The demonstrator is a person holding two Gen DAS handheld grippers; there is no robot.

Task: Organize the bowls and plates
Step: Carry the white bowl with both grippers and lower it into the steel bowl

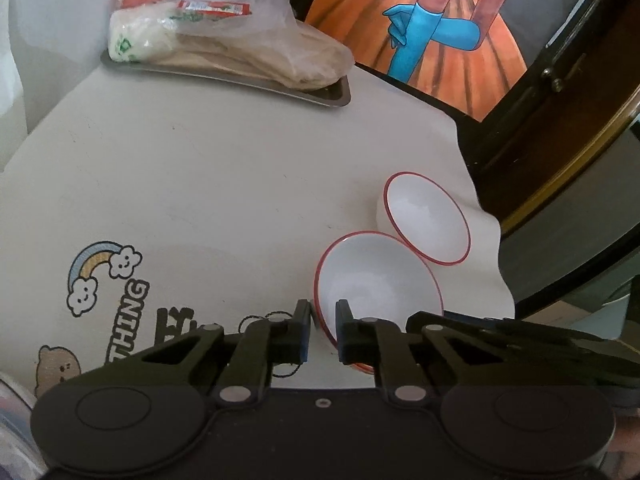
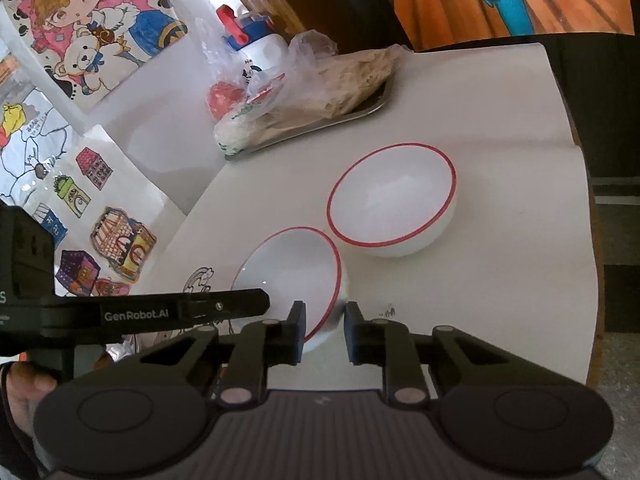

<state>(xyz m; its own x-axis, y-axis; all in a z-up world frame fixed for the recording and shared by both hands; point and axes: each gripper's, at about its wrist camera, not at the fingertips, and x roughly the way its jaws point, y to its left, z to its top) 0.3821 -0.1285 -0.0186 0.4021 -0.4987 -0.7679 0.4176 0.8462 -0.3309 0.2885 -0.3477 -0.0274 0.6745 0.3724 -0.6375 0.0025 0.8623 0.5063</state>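
Observation:
Two white bowls with red rims stand on the white table. The near bowl (image 1: pixel 376 276) (image 2: pixel 292 272) has a gripper at each side of its rim. My left gripper (image 1: pixel 323 330) has its fingers on either side of the bowl's left rim with small gaps. My right gripper (image 2: pixel 323 332) straddles the bowl's right rim, also with gaps. The near bowl looks tilted. The far bowl (image 1: pixel 426 218) (image 2: pixel 394 200) sits just behind it, close to or touching it. The left gripper's arm (image 2: pixel 160 312) shows in the right wrist view.
A metal tray (image 1: pixel 320 96) (image 2: pixel 360 112) at the back of the table holds plastic bags of food (image 1: pixel 224 44) (image 2: pixel 304 88). The tablecloth (image 1: pixel 200 184) has cartoon prints at the front left. The table's right edge drops off beside the far bowl. Posters cover the wall.

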